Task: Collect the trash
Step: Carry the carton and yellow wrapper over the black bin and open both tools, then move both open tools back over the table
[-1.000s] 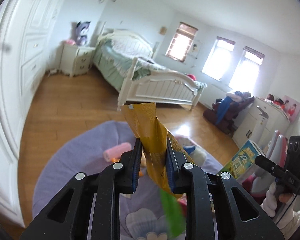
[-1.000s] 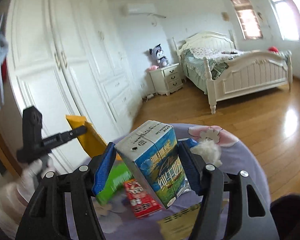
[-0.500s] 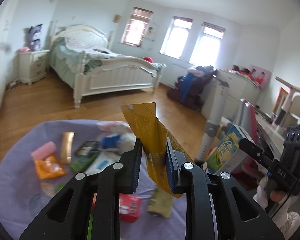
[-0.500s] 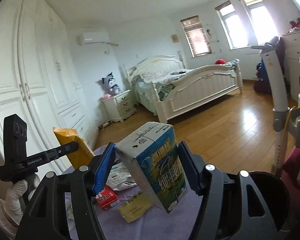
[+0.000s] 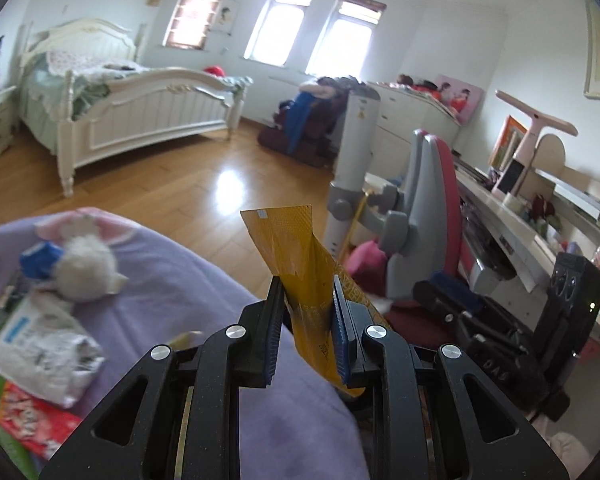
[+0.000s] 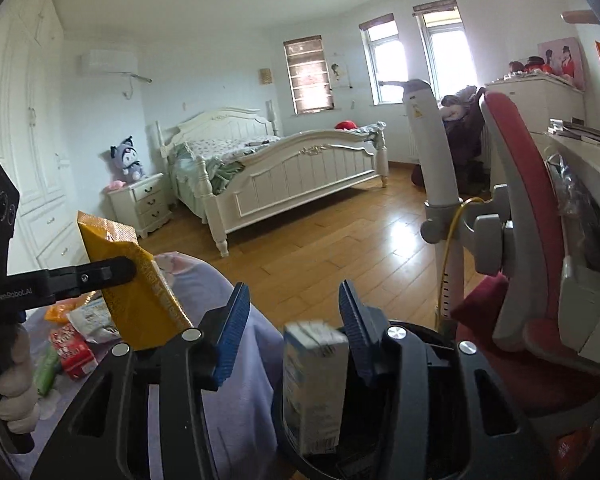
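My left gripper [image 5: 306,292] is shut on a yellow snack wrapper [image 5: 296,248], which sticks up between its blue pads. The right wrist view shows the same wrapper [image 6: 136,292] at the left, held over the purple mat [image 6: 240,360]. My right gripper [image 6: 292,304] has let go of the blue-green milk carton [image 6: 314,380]. The carton sits upright below the pads, inside the mouth of a black bin [image 6: 376,420]. The right jaws are closing with nothing between the pads. In the left wrist view the right gripper [image 5: 448,292] is low at the right.
More litter lies on the purple mat [image 5: 180,280]: a crumpled white wrapper [image 5: 40,344], a red packet [image 5: 32,412] and a white fluffy ball [image 5: 84,264]. A pink-grey chair [image 5: 428,208] and desk [image 5: 520,220] stand right, a white bed [image 5: 140,108] behind.
Both grippers swung right, from the mat toward the chair and bin. The right gripper released the carton, which dropped below its pads into the bin. The left one kept its hold on the wrapper.
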